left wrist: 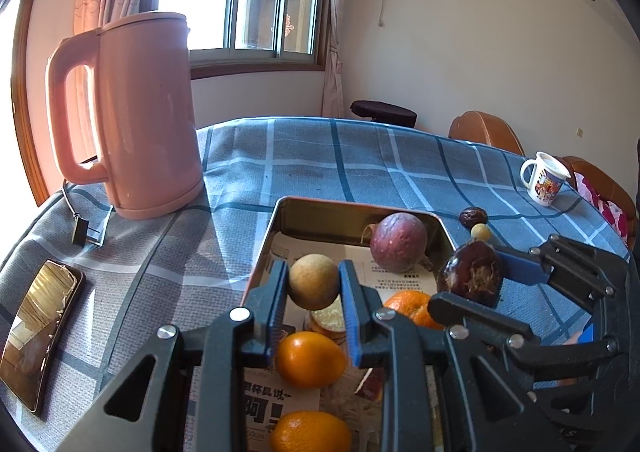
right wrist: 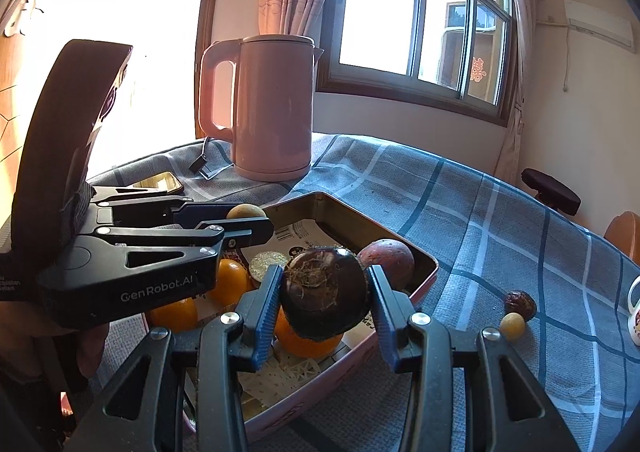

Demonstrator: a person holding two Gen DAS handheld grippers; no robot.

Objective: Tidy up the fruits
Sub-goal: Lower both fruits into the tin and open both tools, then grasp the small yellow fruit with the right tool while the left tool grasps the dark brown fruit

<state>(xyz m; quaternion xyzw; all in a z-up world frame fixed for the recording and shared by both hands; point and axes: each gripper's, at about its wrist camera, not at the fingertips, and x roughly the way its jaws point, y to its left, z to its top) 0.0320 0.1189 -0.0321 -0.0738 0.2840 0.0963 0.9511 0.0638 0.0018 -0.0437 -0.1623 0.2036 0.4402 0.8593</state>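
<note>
I hold small tan fruit (left wrist: 313,281) in left tool (left wrist: 314,284), dark chestnut (right wrist: 324,292) in right tool (right wrist: 325,298), both above tray (left wrist: 280,220). Firm, light, round (slippery); pinch across middle.

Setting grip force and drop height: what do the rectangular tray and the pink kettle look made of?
The rectangular tray looks like thin sheet metal: its inner walls are shiny and mirror-like, with a pinkish outside seen from the right wrist. The tall pink kettle looks like matte plastic, with soft, dull highlights, though coated metal cannot be ruled out.
</note>
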